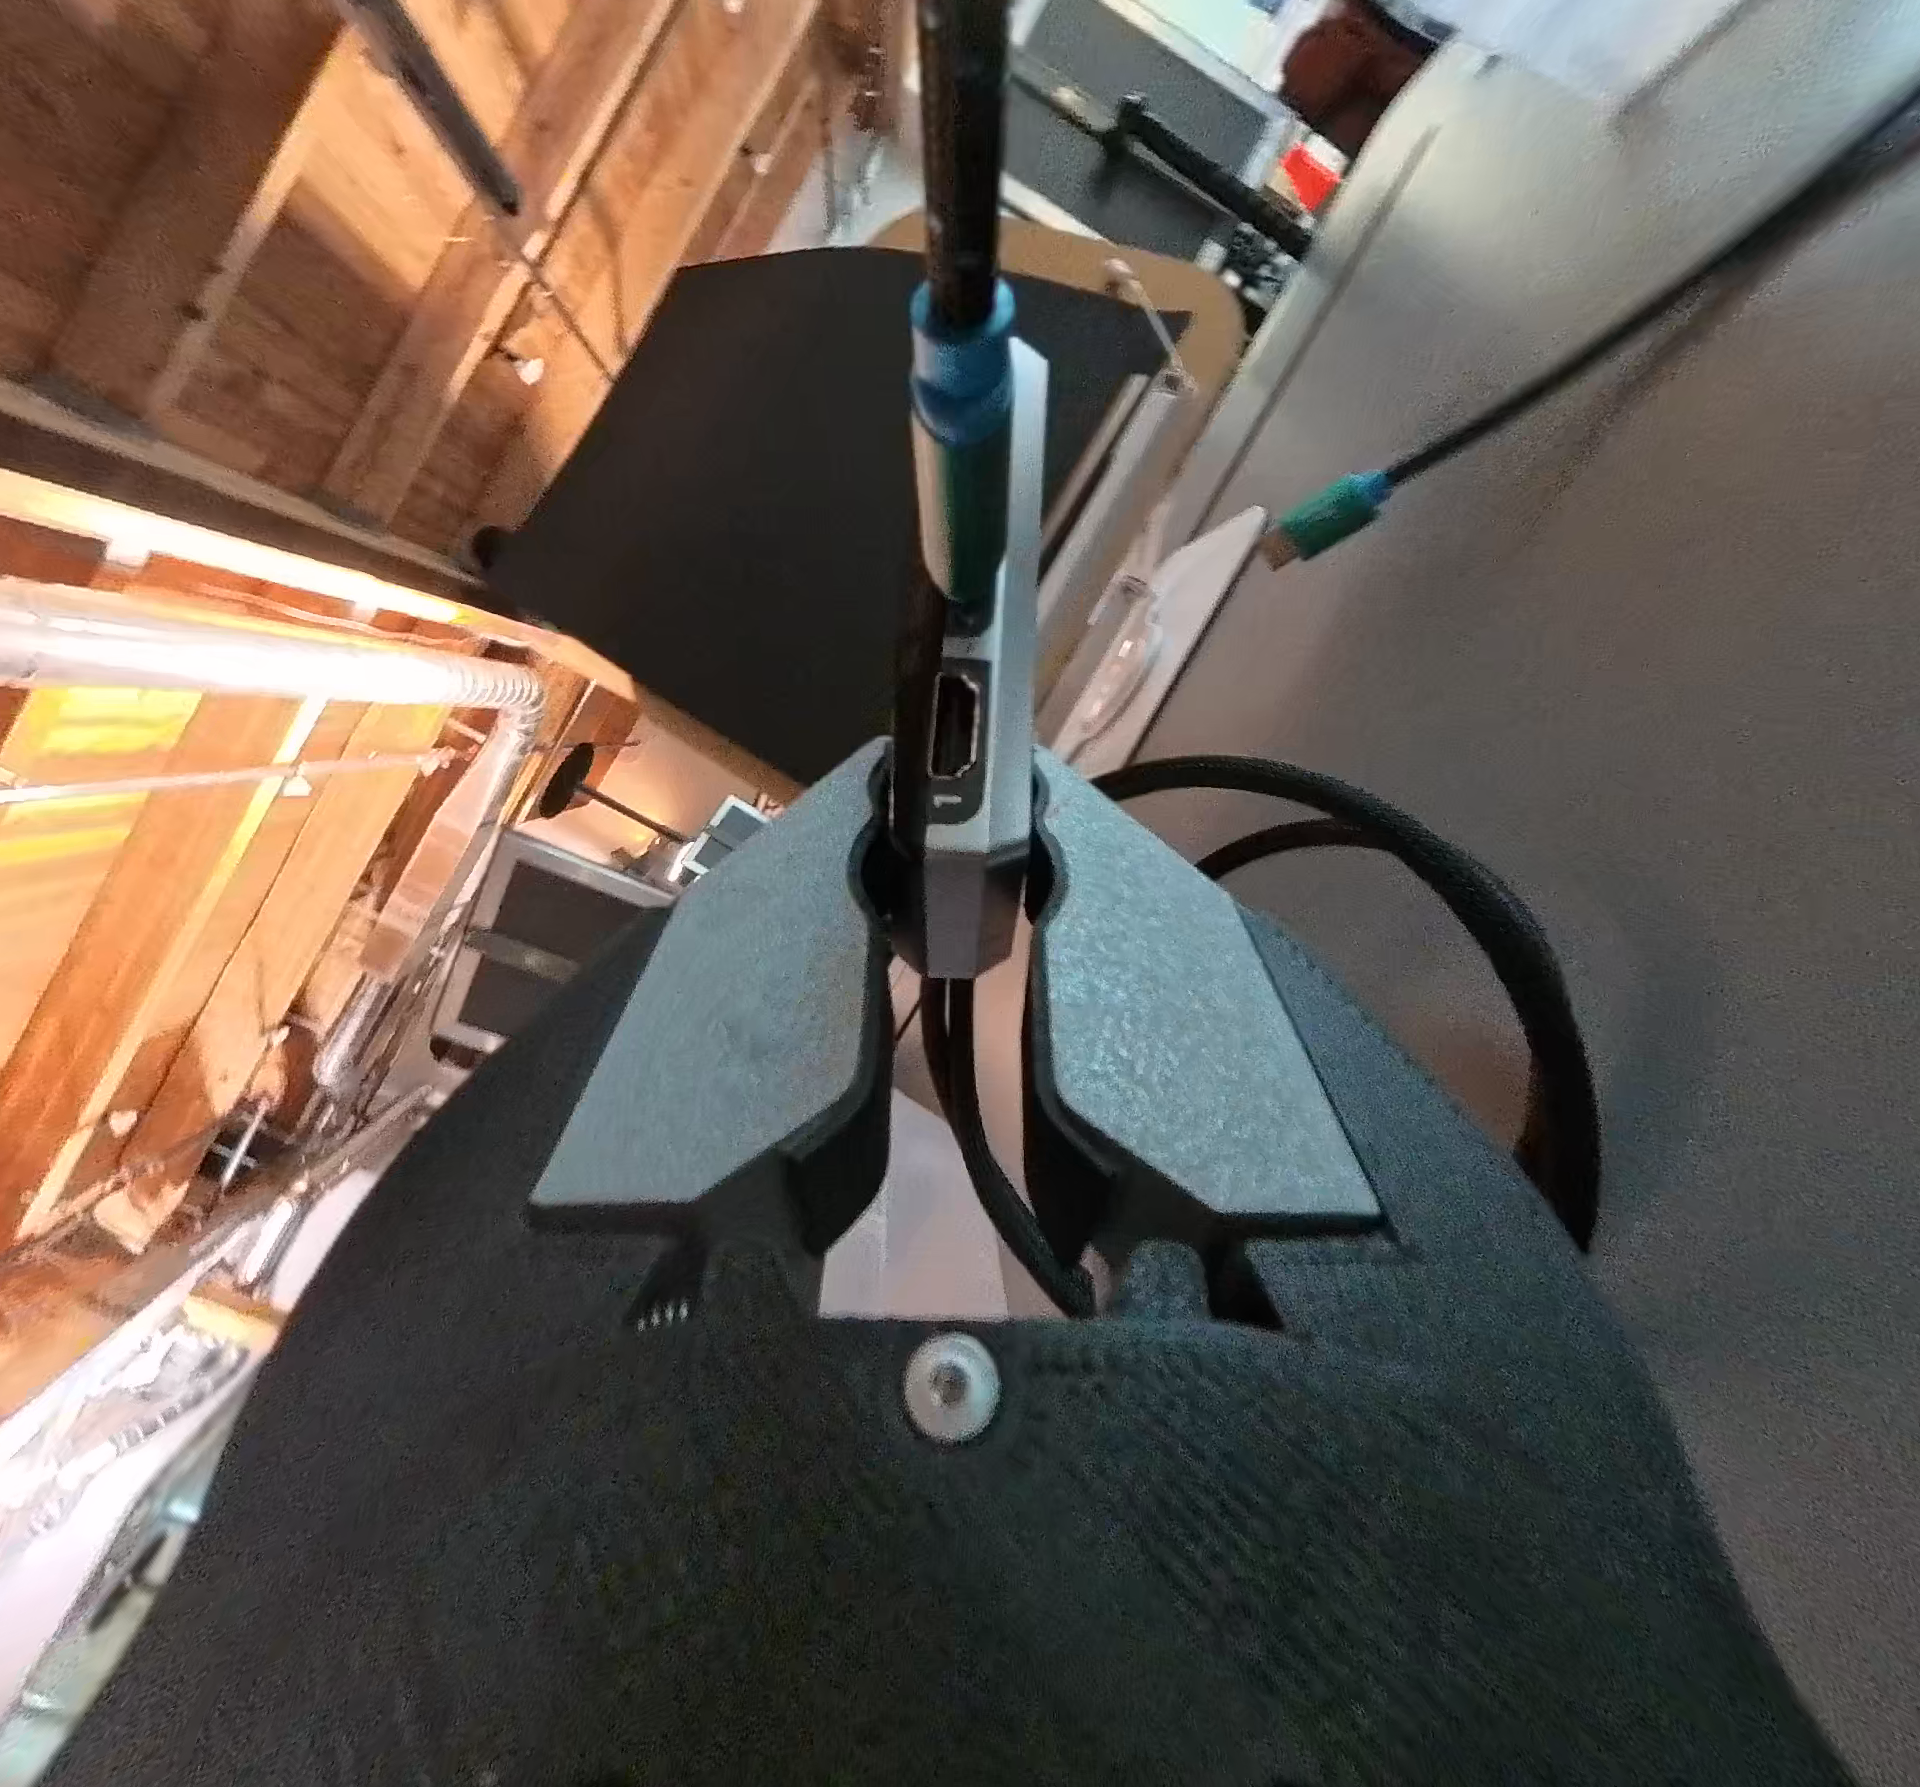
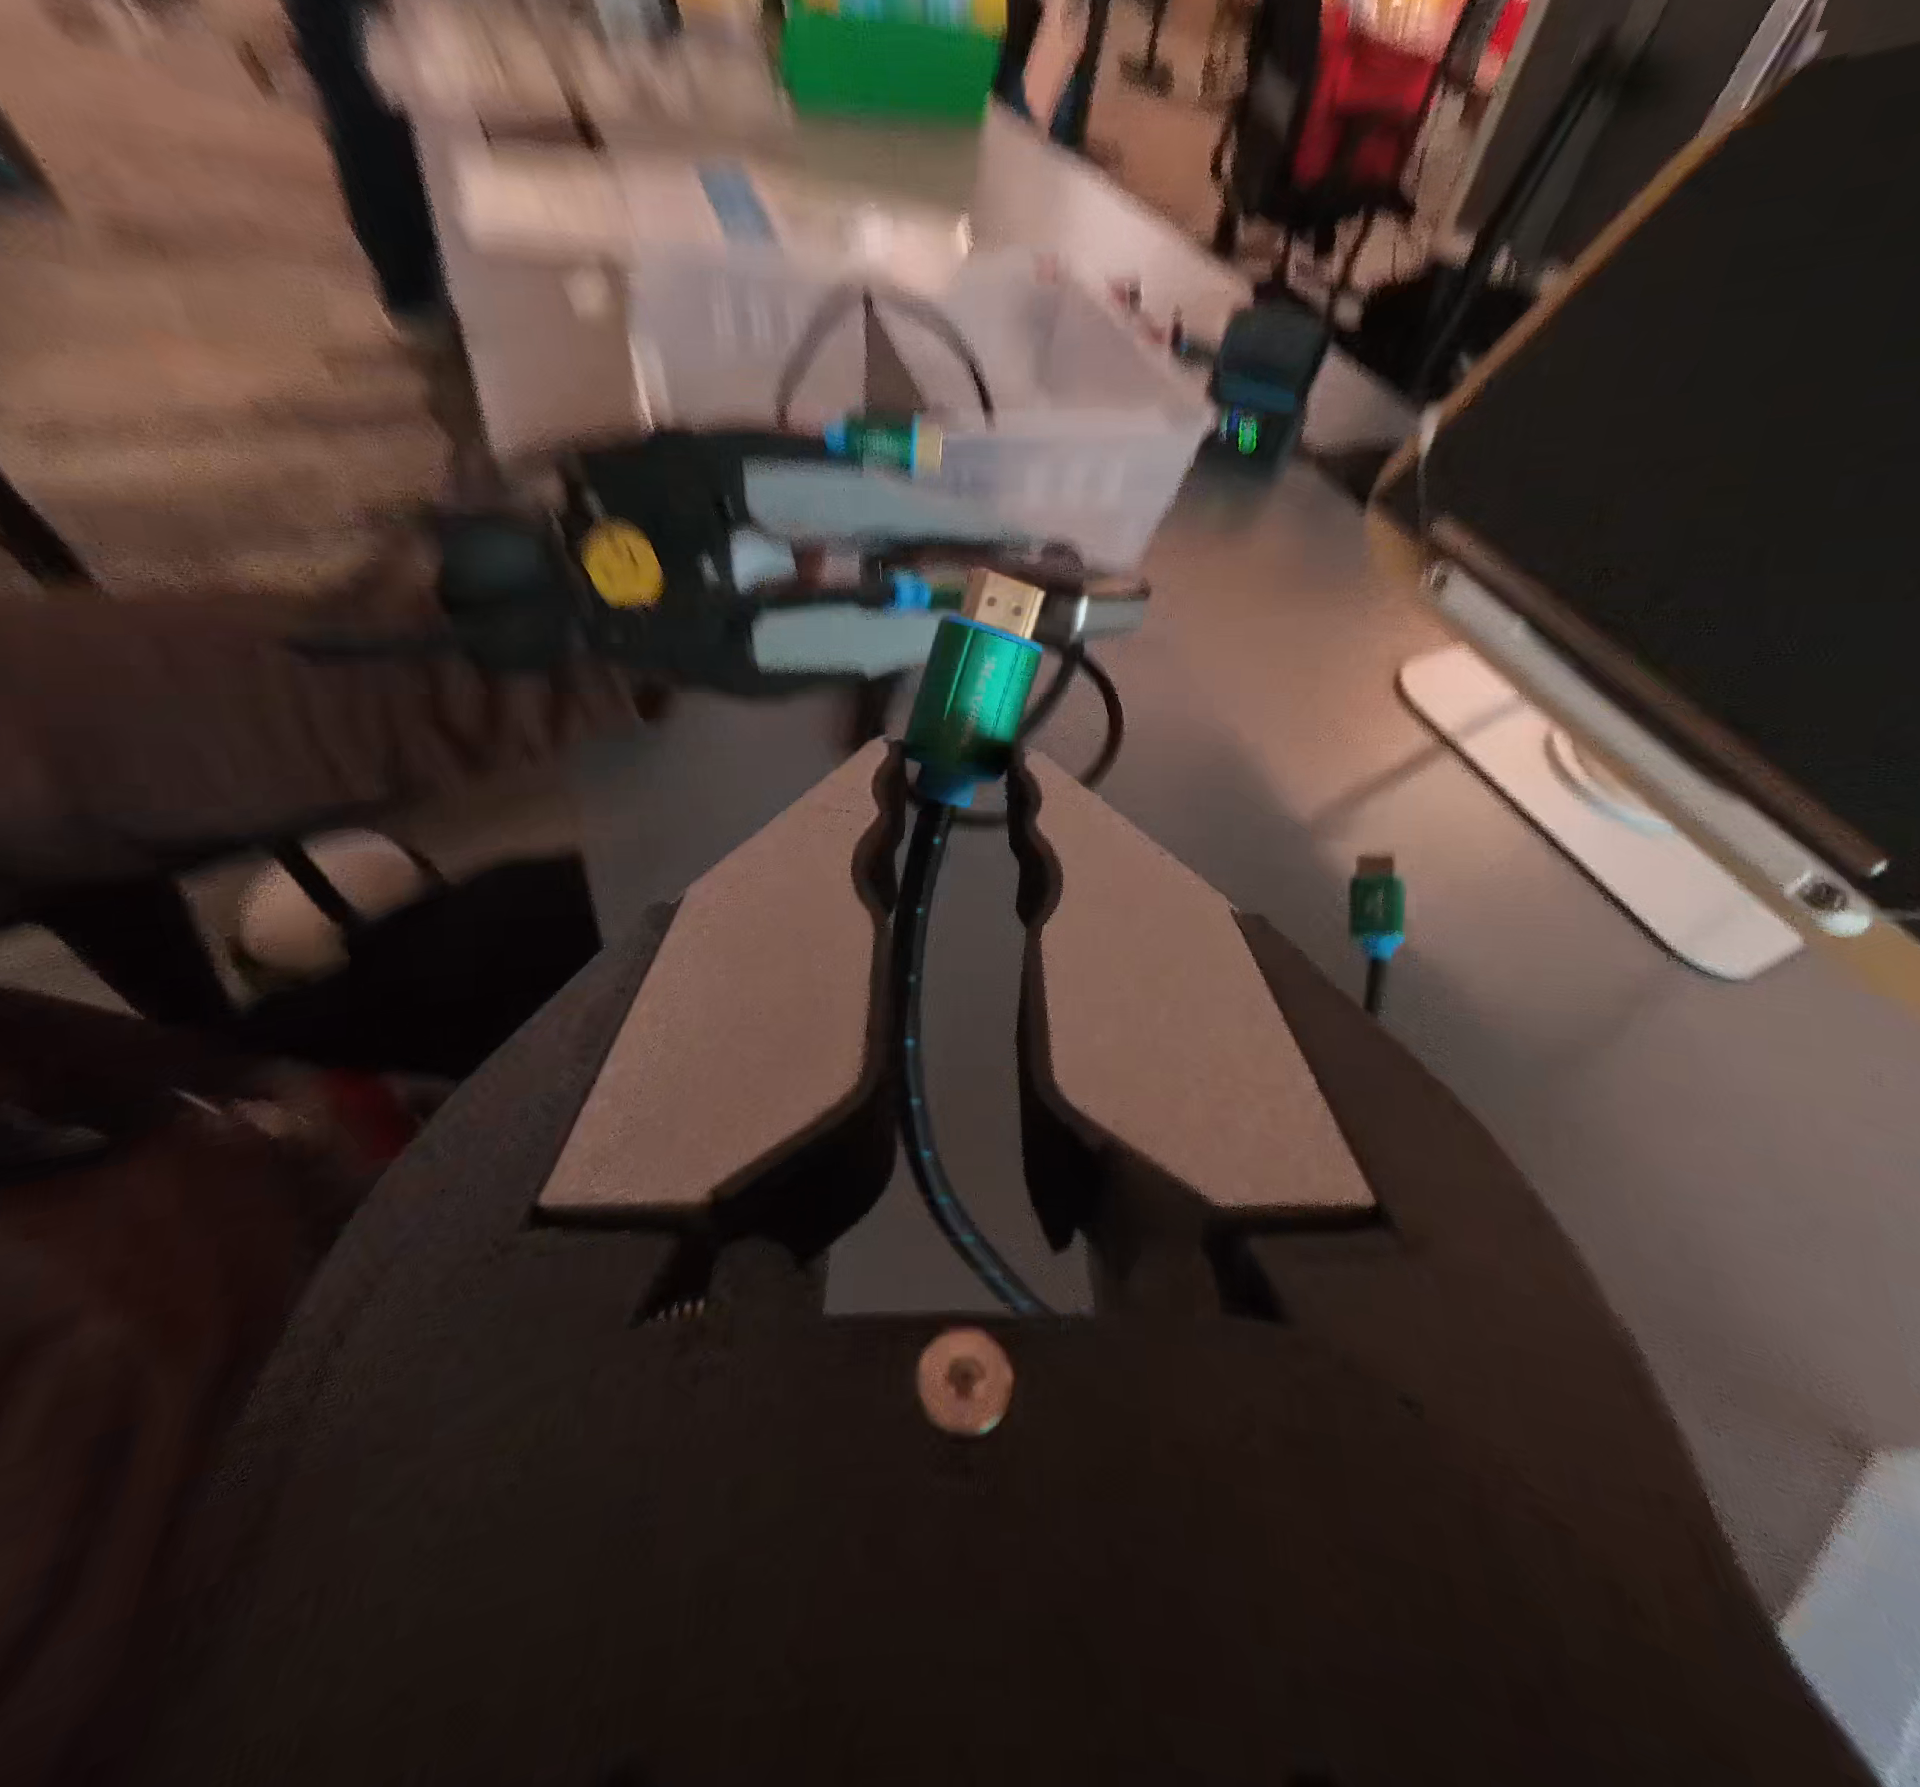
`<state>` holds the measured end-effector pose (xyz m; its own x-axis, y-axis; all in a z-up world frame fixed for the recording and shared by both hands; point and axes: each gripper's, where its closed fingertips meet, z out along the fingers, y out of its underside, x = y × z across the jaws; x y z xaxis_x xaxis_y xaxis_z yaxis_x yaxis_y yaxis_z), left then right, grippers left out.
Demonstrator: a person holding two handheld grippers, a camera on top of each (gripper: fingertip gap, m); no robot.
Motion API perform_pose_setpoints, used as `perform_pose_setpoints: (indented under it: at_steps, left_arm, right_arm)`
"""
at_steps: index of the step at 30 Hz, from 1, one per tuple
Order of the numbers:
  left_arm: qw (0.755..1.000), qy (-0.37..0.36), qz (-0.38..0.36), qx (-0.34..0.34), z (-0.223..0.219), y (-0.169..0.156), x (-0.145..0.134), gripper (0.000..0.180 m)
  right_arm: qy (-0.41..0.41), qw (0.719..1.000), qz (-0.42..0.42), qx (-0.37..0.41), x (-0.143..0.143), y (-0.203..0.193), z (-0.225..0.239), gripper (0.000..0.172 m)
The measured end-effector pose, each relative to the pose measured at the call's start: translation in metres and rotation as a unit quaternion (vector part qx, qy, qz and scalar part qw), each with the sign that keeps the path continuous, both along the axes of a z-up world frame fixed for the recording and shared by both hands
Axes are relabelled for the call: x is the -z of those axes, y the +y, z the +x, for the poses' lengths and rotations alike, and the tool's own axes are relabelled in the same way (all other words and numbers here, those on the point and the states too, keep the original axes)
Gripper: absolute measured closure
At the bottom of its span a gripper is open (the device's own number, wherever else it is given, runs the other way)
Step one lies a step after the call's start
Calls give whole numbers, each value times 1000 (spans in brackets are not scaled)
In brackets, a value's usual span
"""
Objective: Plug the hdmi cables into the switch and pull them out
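Switch and HDMI plug — both held above the grey table [image 2: 1351, 657]

Left gripper [image 1: 961, 802] clamps switch [image 1: 971, 864], one port free; right gripper [image 2: 961, 781] pinches green plug [image 2: 971, 688], tilted, just beside switch — monitor edge [image 2: 1621, 698] at right.

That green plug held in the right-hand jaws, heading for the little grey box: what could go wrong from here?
1. The green plug sits tilted in the right jaws, so its gold tip may meet the empty port crooked and jam.
2. The switch is pinched only at one end by the left jaws; pushing could twist it.
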<state>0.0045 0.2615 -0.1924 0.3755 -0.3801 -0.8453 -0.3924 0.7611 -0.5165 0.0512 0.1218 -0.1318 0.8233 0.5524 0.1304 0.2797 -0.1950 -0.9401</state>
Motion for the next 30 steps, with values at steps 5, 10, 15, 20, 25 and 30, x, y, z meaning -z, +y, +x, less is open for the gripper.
perform_pose_setpoints:
  at_steps: [5,10,15,20,25,30]
  left_arm:
    - [998,-41,-35,-22,-12,15,-9,160]
    - [998,-41,-54,-16,-12,16,-7,160]
    - [997,-5,-74,17,0,7,7,160]
    - [992,36,-113,42,9,4,26,160]
    - [990,49,-125,51,11,2,32,160]
    - [989,48,-129,53,11,1,32,160]
  right_arm:
    - [136,990,-7,-25,-79,4,36,157]
    - [226,968,-101,47,-63,55,108,158]
    - [54,935,-166,310,15,93,241,172]
    - [-67,899,-205,382,51,81,281,152]
    - [-93,923,-176,329,47,88,229,136]
    - [-14,952,-211,223,101,109,140,125]
